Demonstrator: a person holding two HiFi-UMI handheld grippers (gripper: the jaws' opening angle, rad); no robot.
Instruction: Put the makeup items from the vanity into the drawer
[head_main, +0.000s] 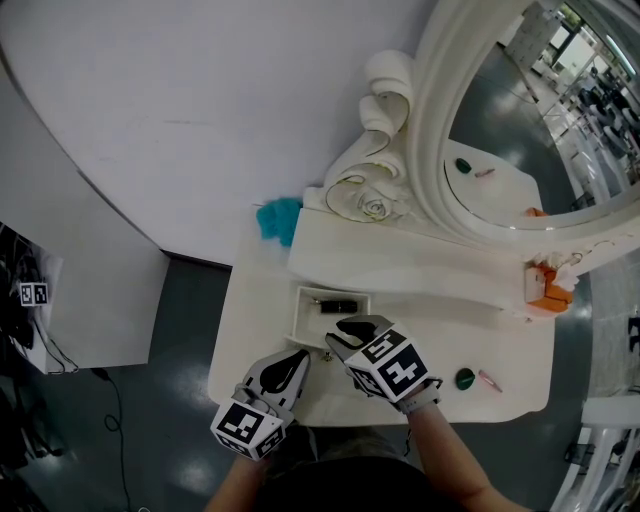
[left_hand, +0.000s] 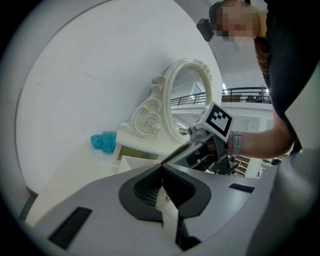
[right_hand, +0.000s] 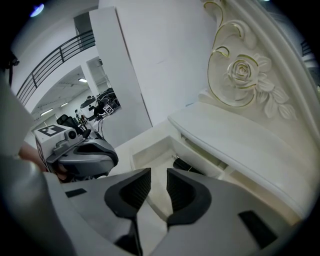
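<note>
Wall (head_main: 200, 100): white, plain, far side.
Mirror (head_main: 520, 130): oval, white carved frame with a rose scroll, far right.
Teal fluffy item (head_main: 279, 219): far left, against the wall, just left of the mirror frame's foot.
Orange object (head_main: 549, 290): right, below the mirror frame.
Floor (head_main: 180, 340): dark grey, left.
Cable (head_main: 112, 395): black, on the floor, near left.

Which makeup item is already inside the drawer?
The black cylindrical item in the open white drawer; the round green item and pink stick lie on the vanity top.
</note>
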